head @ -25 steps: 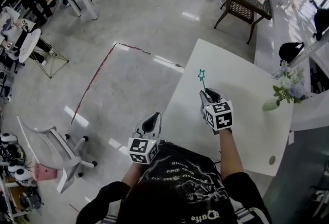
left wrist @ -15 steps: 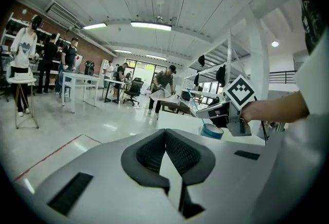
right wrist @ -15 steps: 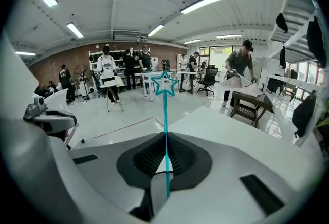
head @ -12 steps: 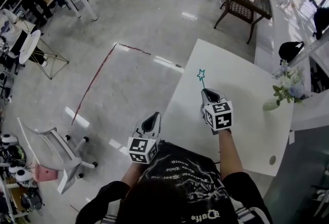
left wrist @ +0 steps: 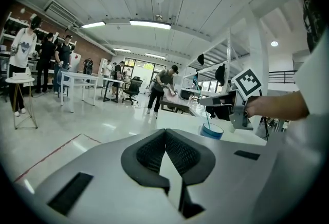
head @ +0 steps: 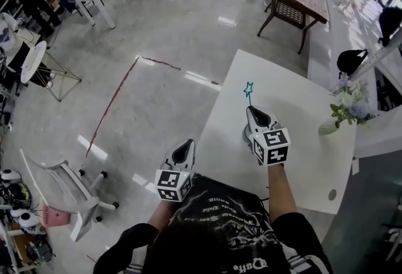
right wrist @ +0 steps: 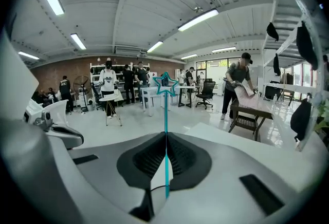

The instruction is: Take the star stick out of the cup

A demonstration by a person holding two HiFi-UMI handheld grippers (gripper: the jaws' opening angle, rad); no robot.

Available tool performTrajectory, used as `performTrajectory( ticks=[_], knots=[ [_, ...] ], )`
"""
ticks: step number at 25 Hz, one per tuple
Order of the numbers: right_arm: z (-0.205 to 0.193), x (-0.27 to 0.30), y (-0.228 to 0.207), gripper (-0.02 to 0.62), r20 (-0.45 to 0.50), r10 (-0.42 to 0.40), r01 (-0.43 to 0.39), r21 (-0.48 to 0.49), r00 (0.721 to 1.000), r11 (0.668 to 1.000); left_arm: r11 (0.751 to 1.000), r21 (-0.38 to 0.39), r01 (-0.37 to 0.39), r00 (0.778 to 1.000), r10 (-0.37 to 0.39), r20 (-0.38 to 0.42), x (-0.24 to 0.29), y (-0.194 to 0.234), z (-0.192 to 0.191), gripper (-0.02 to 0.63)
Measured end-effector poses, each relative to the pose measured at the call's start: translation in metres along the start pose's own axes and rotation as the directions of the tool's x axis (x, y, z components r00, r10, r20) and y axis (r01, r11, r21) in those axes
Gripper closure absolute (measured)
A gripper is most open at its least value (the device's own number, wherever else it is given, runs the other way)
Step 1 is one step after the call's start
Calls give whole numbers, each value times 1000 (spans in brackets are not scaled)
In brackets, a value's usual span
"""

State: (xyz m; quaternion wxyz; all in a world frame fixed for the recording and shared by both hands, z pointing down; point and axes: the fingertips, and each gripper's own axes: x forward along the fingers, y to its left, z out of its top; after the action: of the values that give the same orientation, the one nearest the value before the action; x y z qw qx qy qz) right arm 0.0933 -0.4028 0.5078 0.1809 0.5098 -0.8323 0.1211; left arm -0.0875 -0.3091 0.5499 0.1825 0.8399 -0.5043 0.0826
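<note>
We had right gripper [right wrist: 165, 141] clamped on star stick [right wrist: 165, 112], star up. Grasp done; lower end seemed at cup [left wrist: 212, 131] mouth on table [head: 301, 134], not yet clear. Left gripper [left wrist: 165, 135] closed, empty. Remained: lifting out fully.

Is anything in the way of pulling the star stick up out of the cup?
Nothing visible is. The right tool is shut on the star stick, and only open air shows above its star.
</note>
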Motion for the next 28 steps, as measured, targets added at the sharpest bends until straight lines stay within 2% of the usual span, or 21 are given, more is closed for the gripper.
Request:
performTrajectory(
  ticks=[7, 13, 18, 23, 28],
  knots=[
    [37, -28, -4, 583, 146, -39, 38, 10, 988, 999, 999, 12, 41, 999, -41, -1, 6, -13, 8, 586],
    [66, -57, -8, 583, 266, -64, 57, 36, 962, 998, 998, 30, 61, 998, -61, 8, 11, -18, 12, 586],
    [79, -85, -8, 583, 326, -103, 84, 72, 940, 994, 995, 24, 95, 995, -95, 19, 12, -25, 20, 586],
    [70, -106, -15, 583, 329, -154, 148, 42, 932, 988, 989, 71, 132, 991, -133, 4, 19, -35, 16, 587],
    [50, -132, -18, 583, 345, -198, 190, 55, 918, 980, 982, 74, 171, 985, -172, 10, 21, -50, 30, 586]
  ],
)
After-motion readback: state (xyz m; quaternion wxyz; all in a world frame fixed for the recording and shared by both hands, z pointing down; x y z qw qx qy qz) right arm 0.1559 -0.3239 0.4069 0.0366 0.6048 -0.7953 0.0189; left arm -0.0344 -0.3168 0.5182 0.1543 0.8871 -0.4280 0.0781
